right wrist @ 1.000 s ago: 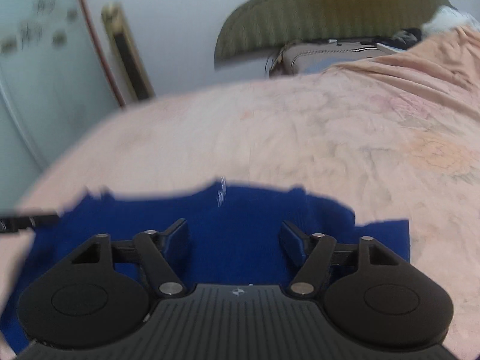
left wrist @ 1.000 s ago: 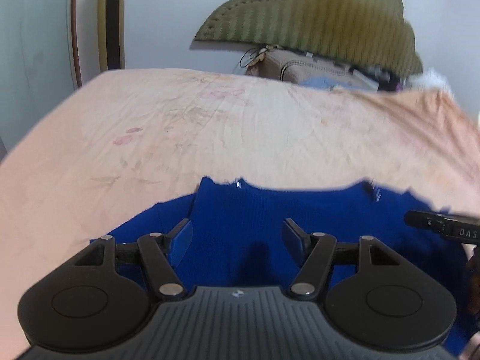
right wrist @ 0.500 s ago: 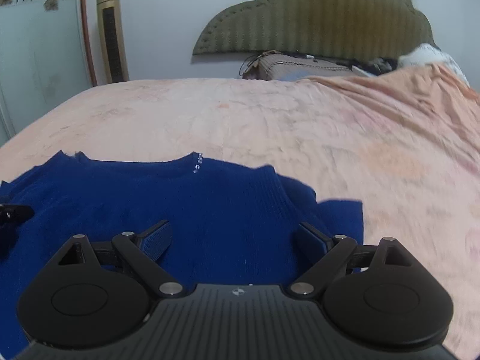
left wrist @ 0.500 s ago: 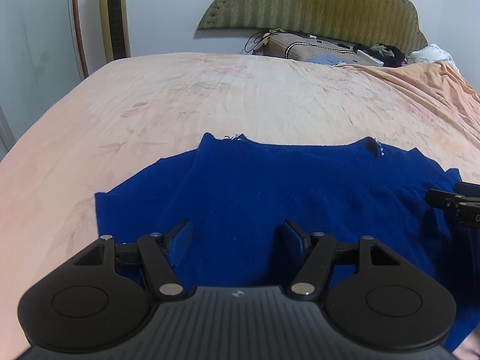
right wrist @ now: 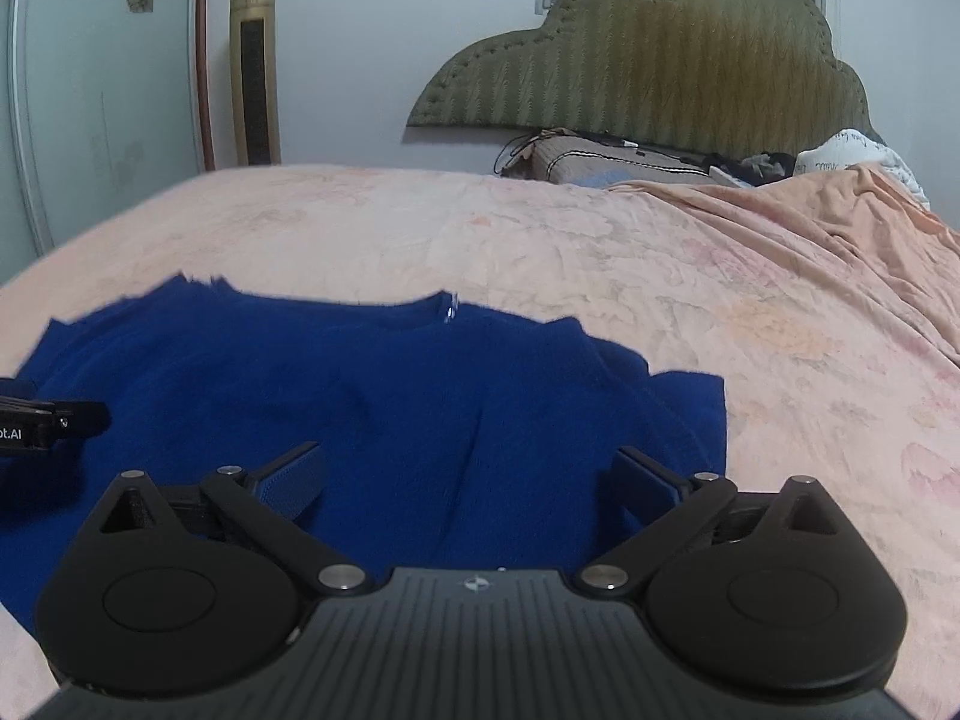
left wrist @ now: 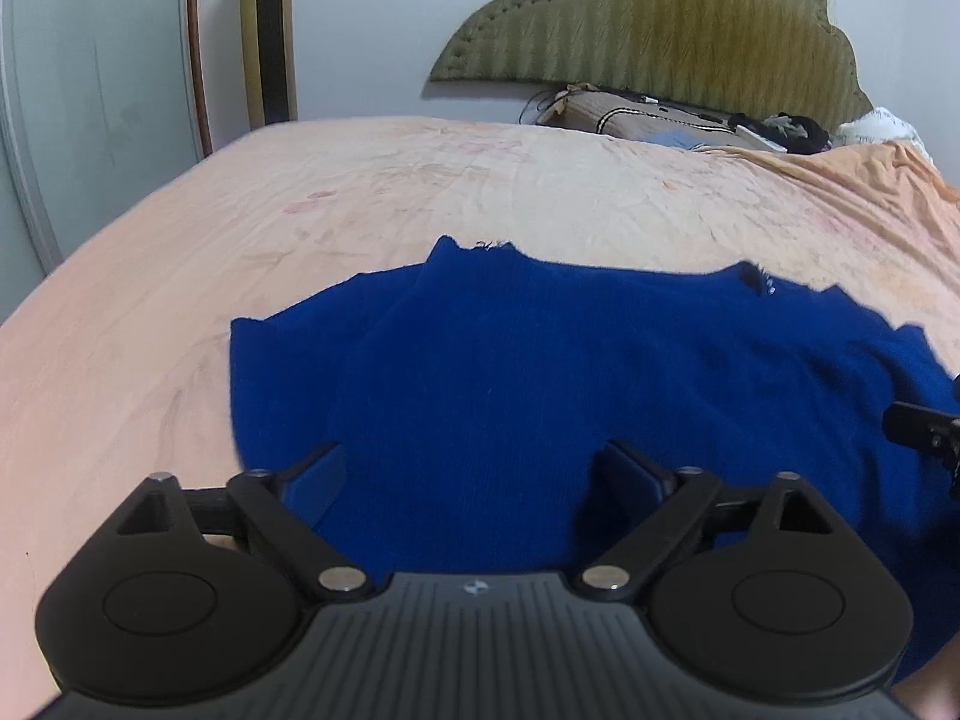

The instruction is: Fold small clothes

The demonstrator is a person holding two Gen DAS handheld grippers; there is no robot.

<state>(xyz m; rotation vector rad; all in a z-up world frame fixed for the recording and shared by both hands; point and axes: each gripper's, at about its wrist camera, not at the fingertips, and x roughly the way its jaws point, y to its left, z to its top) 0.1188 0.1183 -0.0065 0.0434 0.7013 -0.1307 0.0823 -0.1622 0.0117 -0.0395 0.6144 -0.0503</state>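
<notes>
A small dark blue knit sweater (left wrist: 540,360) lies spread flat on the bed, neckline away from me, one short sleeve out to each side. It also shows in the right wrist view (right wrist: 390,396). My left gripper (left wrist: 477,474) is open and empty, just above the sweater's near left part. My right gripper (right wrist: 471,477) is open and empty, above the sweater's near right part. Each gripper's tip shows at the edge of the other's view: the right one (left wrist: 921,426) and the left one (right wrist: 54,420).
The bed is covered by a peach floral sheet (right wrist: 600,252). An olive padded headboard (right wrist: 648,60) stands at the far end, with a pillow and clutter (right wrist: 606,159) below it. A rumpled peach blanket (right wrist: 840,222) lies far right. A tall gold tower fan (right wrist: 255,66) stands by the wall.
Both grippers have opened wider and drawn back and up from the sweater. The sweater now lies flat and still.
</notes>
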